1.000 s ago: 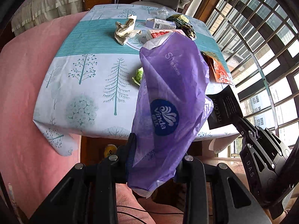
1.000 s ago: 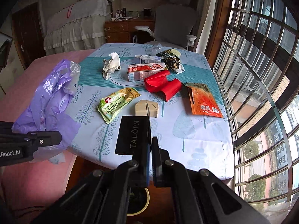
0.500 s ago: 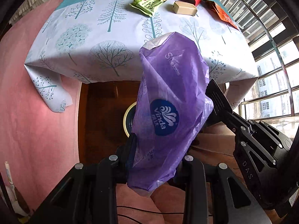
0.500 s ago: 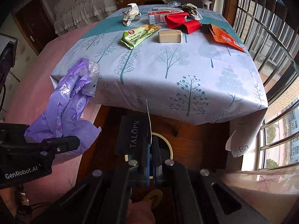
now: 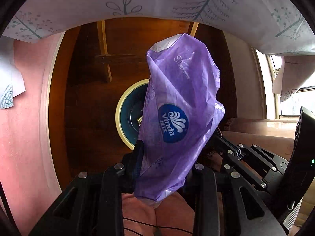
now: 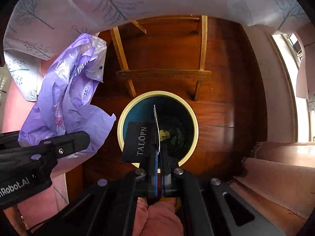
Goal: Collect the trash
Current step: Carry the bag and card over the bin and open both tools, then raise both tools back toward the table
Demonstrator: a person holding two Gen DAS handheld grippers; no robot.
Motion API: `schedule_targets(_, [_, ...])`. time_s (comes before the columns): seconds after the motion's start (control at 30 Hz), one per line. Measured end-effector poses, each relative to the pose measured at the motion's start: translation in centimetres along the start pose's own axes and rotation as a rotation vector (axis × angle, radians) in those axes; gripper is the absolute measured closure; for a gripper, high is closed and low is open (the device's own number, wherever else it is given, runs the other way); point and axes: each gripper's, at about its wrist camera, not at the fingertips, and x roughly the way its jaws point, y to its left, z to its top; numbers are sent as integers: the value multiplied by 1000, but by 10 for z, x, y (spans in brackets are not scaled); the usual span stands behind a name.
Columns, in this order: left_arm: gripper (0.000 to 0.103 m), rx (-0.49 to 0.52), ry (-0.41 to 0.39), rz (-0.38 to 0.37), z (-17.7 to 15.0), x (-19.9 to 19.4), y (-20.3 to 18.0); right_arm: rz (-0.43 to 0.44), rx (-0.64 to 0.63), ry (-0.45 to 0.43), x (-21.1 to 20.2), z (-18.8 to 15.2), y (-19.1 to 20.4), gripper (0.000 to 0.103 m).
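While both point down over the cream-rimmed bin (image 6: 194,118) on the wooden floor (image 6: 216,63), left hand-held gripper (image 5: 163,169) clamps a purple Vinda wrapper (image 5: 177,108) — right hand-held gripper (image 6: 159,157) pinches a black TALOPN card (image 6: 137,141) above the bin's mouth.

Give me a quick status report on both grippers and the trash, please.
Left gripper shut on purple Vinda wrapper. Right gripper shut on black TALOPN card, above the bin. Bin mouth unobstructed, some trash inside.

Daylight glares from the window (image 6: 295,47) at right, the floor beneath lies dim, and fisheye edges curve darkly
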Motion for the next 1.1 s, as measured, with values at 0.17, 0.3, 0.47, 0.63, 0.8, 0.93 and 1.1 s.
schedule_targets(0.17, [72,42,28,24,-3,71,16,-7,34,32,74,-6,-12,101])
schedule_targets(0.3, [35,64,39,24,-1,109,28,10,61,56,112,-12,-19,100])
schedule_targets(0.47, [13,70,37,58,5,130,37,14,82,52,129,-14,-27,69])
schedule_targets(0.63, [10,60,-3,86,7,121,48,17,98,32,118,-14,-28,62])
schedule_targets(0.8, [10,48,-41,83,10,89,50,24,129,25,88,-11,-26,62])
schedule_targets(0.93, [10,97,-84,84,3,42,37,35,140,11,43,-10,-16,62])
schedule_targets(1.1, [10,141,-138,61,-1,-37,24,38,152,-17,-31,-8,-3,62])
